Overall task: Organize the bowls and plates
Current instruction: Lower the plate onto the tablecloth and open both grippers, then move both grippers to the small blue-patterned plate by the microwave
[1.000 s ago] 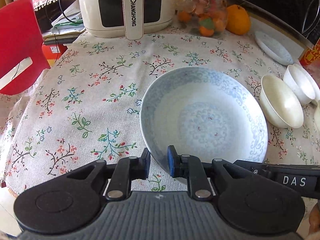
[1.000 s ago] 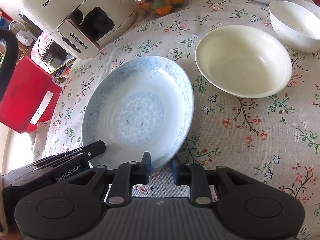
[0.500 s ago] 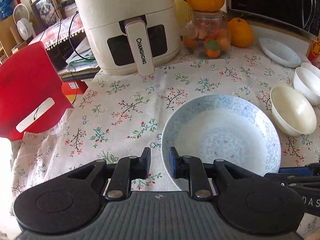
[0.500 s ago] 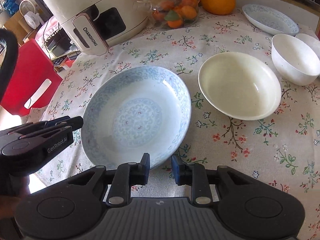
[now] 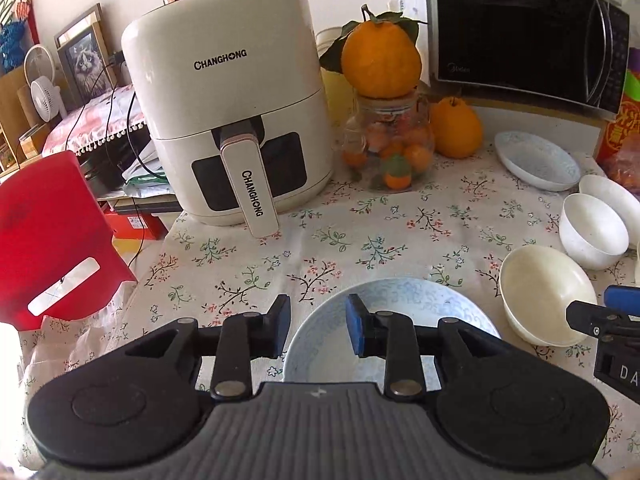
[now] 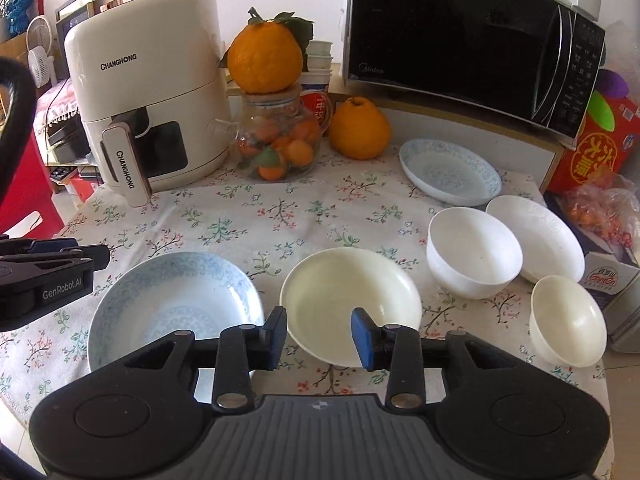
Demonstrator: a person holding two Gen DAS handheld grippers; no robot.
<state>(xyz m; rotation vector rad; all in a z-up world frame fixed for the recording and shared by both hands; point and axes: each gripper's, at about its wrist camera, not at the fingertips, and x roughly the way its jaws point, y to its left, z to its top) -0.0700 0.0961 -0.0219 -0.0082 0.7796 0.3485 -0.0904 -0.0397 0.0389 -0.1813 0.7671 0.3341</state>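
microwave [image 6: 472, 36]: big black one, back right of the table, my landmark here
air fryer [image 6: 148, 80]: white Changhong, way off left of the microwave
blue-patterned plate [image 6: 172, 304]: flat on the floral cloth, far front-left of the microwave, nothing gripping it
second blue plate [image 6: 450, 170]: just in front of the microwave
cream bowl [image 6: 350, 300]: front of the microwave, just right of the near blue plate
left gripper [image 5: 316, 328]: jaws wide, empty, above the near plate's rim
right gripper [image 6: 320, 338]: jaws wide, empty, over the cream bowl's near edge
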